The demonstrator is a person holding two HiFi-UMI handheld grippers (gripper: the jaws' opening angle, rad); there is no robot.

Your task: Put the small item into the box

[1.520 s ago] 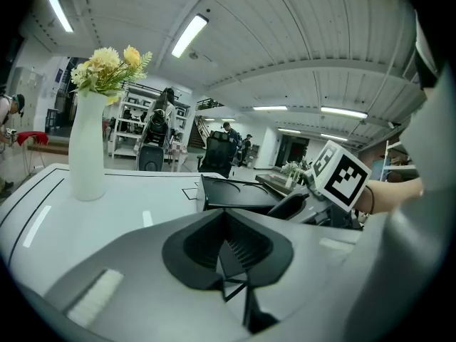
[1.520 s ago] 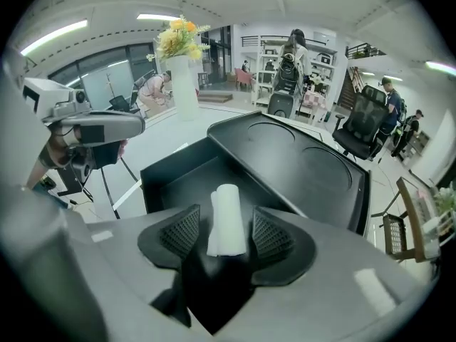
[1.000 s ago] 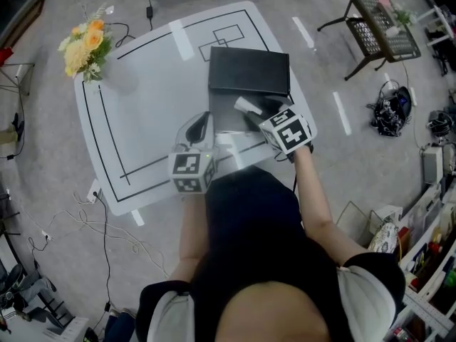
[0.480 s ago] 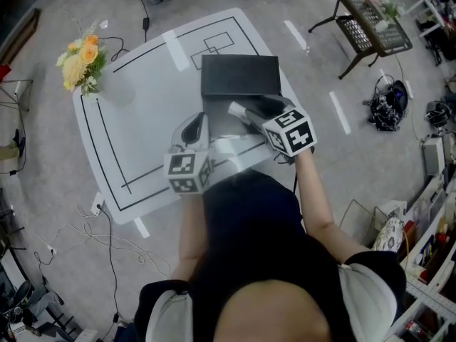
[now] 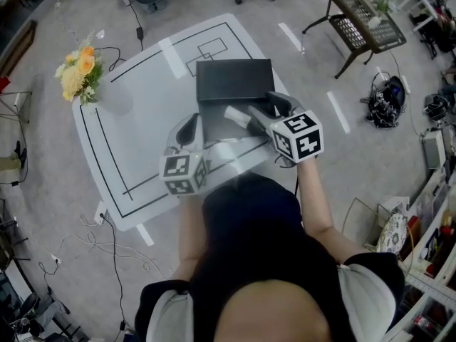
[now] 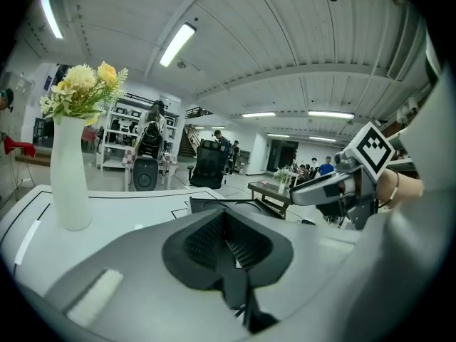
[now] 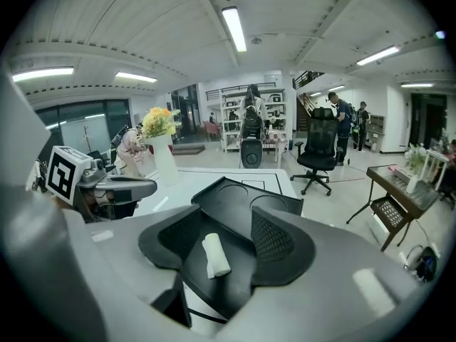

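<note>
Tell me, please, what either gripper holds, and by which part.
Nothing. The roll lies in the box between the right gripper's open jaws; the left gripper is shut, empty.

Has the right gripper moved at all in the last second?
Yes. The right gripper has slid slightly rightward, away from the black box; the white roll stays put.

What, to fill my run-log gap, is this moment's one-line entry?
right gripper: open | white roll: lying in black box, between its jaws | left gripper: shut, empty
</note>
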